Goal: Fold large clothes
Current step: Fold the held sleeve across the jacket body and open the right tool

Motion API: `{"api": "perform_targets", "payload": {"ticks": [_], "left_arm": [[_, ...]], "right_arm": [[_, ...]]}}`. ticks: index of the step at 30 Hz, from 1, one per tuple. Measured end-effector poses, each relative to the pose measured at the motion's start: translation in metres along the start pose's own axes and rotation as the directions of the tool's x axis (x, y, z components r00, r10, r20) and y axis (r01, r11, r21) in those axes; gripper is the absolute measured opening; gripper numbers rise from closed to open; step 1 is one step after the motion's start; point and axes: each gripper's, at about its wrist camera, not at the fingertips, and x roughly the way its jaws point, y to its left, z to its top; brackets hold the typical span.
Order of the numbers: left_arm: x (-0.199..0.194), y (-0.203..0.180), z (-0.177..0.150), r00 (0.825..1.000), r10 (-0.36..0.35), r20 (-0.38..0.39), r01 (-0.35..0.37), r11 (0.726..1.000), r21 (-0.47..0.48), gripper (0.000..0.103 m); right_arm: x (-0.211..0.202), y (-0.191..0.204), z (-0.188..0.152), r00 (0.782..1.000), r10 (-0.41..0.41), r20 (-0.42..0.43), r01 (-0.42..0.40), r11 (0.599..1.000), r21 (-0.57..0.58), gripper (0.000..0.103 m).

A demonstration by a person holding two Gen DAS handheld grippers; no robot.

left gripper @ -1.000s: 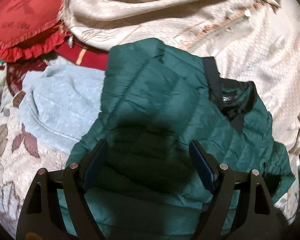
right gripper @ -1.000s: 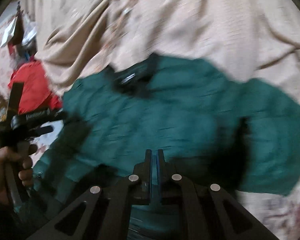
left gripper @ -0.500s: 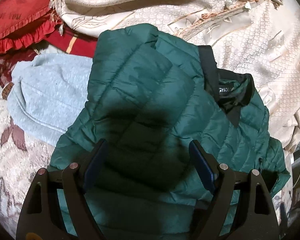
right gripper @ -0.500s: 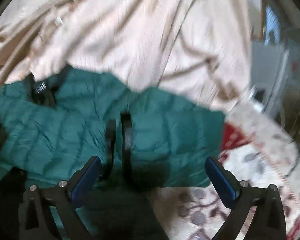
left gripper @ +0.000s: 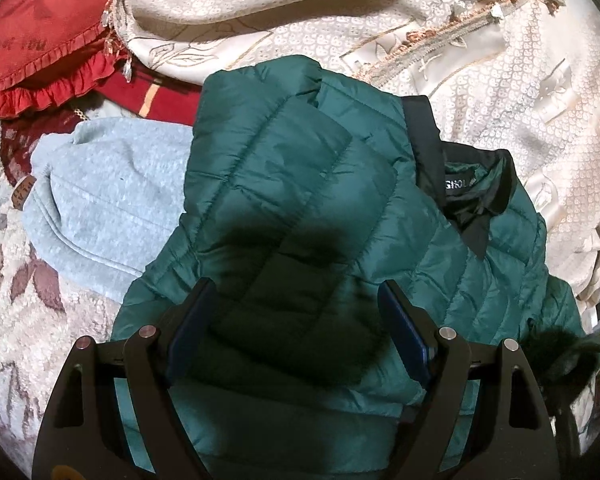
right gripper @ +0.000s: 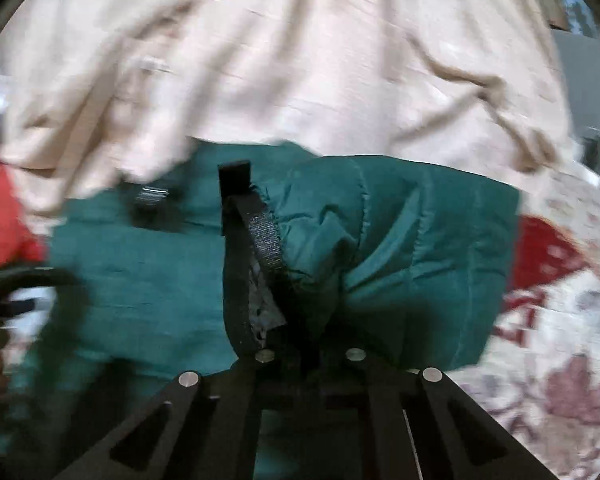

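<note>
A dark green quilted puffer jacket [left gripper: 300,200] with a black collar [left gripper: 472,196] lies on the bed, one sleeve folded across its front. My left gripper [left gripper: 296,320] is open and hovers just above the folded sleeve, holding nothing. In the right wrist view the same jacket [right gripper: 140,280] lies spread out. My right gripper [right gripper: 304,344] is shut on the jacket's green sleeve cuff [right gripper: 340,240] with its black velcro strap [right gripper: 264,236] and holds the cuff bunched up over the body.
A pale blue sweatshirt [left gripper: 112,208] lies left of the jacket. A cream embroidered bedspread [left gripper: 460,40] is heaped behind it, and a red frilled pillow [left gripper: 40,32] sits at the far left. The floral bed cover [right gripper: 560,340] shows at the right.
My right gripper, open half a second ago, has shut on the sleeve cuff and lifted it over the jacket. My left gripper stays open and has barely shifted.
</note>
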Motion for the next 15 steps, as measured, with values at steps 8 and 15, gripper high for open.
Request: {"api": "perform_targets", "payload": {"ticks": [8, 15], "left_arm": [[0.003, 0.002, 0.000, 0.999, -0.035, -0.014, 0.035, 0.999, -0.009, 0.083], [-0.008, -0.005, 0.000, 0.994, -0.105, 0.026, 0.105, 0.994, 0.006, 0.083]], "right_arm": [[0.063, 0.065, -0.008, 0.922, 0.364, -0.133, -0.368, 0.930, -0.002, 0.021], [0.028, 0.057, -0.015, 0.944, 0.321, -0.079, -0.322, 0.947, 0.000, 0.071]]}}
